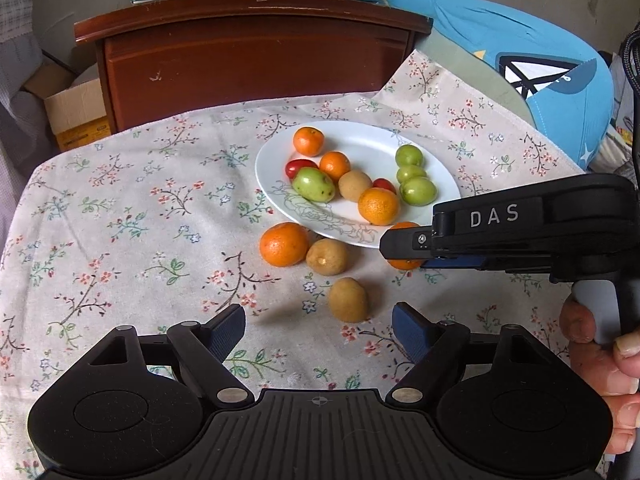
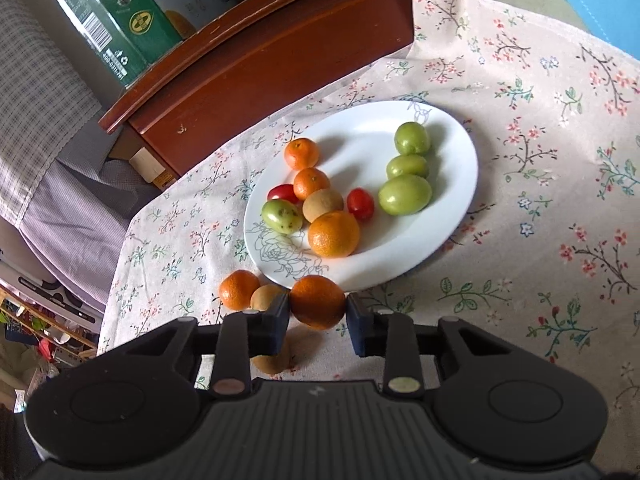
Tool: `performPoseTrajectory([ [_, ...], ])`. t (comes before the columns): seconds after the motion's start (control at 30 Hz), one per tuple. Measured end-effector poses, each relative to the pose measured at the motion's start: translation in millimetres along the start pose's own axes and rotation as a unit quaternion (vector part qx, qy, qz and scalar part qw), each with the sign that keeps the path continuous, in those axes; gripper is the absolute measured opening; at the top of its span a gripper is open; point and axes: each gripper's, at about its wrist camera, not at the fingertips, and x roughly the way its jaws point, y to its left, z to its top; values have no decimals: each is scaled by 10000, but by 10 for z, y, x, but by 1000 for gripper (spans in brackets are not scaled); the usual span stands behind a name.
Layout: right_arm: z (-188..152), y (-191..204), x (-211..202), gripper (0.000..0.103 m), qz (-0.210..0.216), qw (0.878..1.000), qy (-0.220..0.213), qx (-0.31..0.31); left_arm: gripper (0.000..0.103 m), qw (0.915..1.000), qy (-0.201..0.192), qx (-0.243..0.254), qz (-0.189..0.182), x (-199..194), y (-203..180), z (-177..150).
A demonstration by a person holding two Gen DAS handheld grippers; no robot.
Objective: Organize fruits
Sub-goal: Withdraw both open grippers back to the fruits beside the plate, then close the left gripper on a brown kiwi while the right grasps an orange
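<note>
I'm pinching a mandarin (image 2: 317, 301) in my right claw (image 2: 318, 312), left claw (image 1: 319, 330) gaping empty; plate (image 2: 452, 184) mostly loaded, three fruits still waiting on the cloth (image 1: 120, 216).

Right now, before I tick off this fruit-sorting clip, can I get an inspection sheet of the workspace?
Surface: floral tablecloth, wrinkled, covering the table.
Job's things: white plate holding three oranges, four green fruits, two red tomatoes and one brown fruit; on the cloth beside it a loose orange and two brown fruits.
Clutter: nothing seen on the cloth.
Grippers: right gripper shut on an orange just off the plate's near rim; left gripper open, near a brown fruit, empty.
Cables: braided cable at the right edge.
Surroundings: wooden cabinet, green box, cardboard box, blue cushion.
</note>
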Motion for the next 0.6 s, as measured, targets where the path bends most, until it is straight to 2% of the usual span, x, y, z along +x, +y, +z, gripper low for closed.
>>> performPoseTrajectory([
  [0.2, 34, -47, -86, 31, -113, 9998, -89, 104, 73, 9999, -80, -24, -105, 78, -65, 35],
  [0.3, 31, -54, -74, 31, -150, 9998, -80, 105, 55, 9999, -50, -8, -155, 127, -74, 52],
  [0.43, 30, -75, -82, 31, -181, 9997, -99, 157, 52, 9999, -23, -45, -158, 177, -69, 43],
  [0.47, 30, -77, -83, 31, -182, 9996, -102, 164, 49, 9999, -30, -23, -151, 183, -73, 43],
  [0.5, 29, -76, -84, 31, -188, 9996, -100, 169, 40, 9999, -17, -18, -146, 190, -74, 42],
  [0.6, 26, -74, -80, 31, -192, 9996, -81, 178, 37, 9998, -23, -44, -167, 189, -69, 34],
])
